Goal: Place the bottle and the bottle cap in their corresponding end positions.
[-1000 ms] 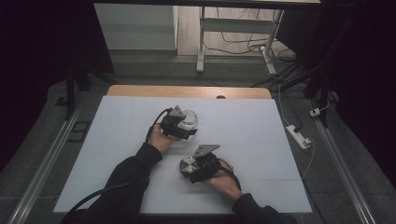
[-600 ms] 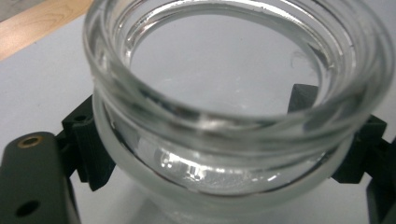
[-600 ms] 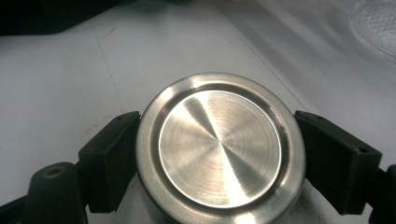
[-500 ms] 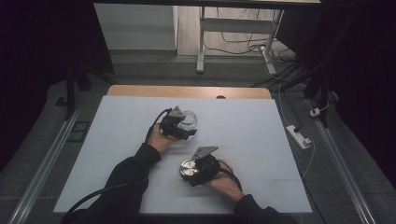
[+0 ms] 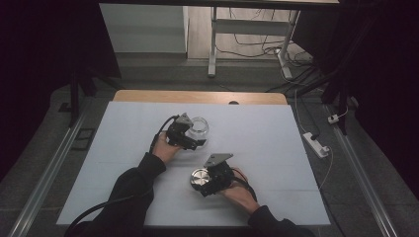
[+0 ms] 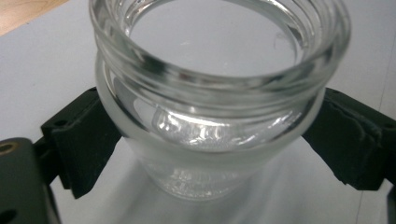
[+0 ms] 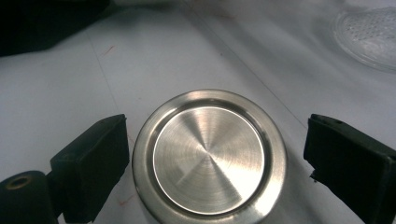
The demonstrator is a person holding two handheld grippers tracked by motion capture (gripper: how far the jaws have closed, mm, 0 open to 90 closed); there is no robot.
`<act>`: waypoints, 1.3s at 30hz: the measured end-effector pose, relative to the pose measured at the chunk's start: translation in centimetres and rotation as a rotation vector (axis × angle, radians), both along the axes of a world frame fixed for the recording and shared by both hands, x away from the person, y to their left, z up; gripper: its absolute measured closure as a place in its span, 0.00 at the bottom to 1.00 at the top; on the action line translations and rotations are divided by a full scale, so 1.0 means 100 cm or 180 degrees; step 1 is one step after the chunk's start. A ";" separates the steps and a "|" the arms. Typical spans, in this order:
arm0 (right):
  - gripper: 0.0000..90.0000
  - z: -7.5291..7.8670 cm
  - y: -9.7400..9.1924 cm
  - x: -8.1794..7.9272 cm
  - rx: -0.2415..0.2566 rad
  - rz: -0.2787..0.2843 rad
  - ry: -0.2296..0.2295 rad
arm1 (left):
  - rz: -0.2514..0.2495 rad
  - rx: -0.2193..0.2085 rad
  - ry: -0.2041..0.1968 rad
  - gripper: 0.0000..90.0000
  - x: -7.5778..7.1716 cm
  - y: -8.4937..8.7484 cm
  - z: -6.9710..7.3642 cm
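Note:
A clear glass jar [image 5: 198, 128] stands upright and lidless on the white mat [image 5: 276, 148]. My left gripper [image 5: 193, 134] reaches it from the left. In the left gripper view the jar [image 6: 210, 107] sits between the jaws of the left gripper [image 6: 215, 144], which have just been opening; the pads [image 6: 84, 140] lie beside its wall without pressing. Nearer the front lies a round steel lid [image 5: 199, 177], flat on the mat. My right gripper [image 5: 205, 181] straddles it. The right gripper [image 7: 222, 161] has also just been opening, and gaps show on both sides of the lid [image 7: 209, 154].
The mat covers a wooden table whose bare edge [image 5: 197, 96] shows at the back. A white power strip [image 5: 316, 144] lies on the floor off the right side. Desk legs and cables stand beyond the table. The jar's base [image 7: 369, 37] shows in the right gripper view.
Both hands, the jar and the lid stay where they were. The jaws of each gripper look slightly wider around their objects.

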State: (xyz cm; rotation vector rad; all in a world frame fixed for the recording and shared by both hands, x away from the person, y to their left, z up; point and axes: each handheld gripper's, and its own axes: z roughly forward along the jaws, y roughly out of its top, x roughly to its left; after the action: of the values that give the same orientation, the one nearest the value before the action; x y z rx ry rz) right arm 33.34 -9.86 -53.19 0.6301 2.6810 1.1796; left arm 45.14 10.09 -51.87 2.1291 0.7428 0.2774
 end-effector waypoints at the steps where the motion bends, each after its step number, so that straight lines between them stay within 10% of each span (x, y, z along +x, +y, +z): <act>1: 0.07 0.000 0.000 0.000 -0.0001 -0.0006 -0.0002 | 0.0000 0.0000 0.0000 0.06 0.000 0.000 0.000; 39: 0.01 0.030 -0.029 -0.009 0.0364 -0.0111 0.0007 | -0.0164 -0.0255 0.0221 0.00 -0.059 0.019 0.016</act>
State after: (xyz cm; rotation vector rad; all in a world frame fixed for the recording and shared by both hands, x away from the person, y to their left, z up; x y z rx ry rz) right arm 32.43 -12.74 -50.15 0.6922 2.6076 1.3312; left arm 39.28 12.02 -50.23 2.0874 0.7258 0.1444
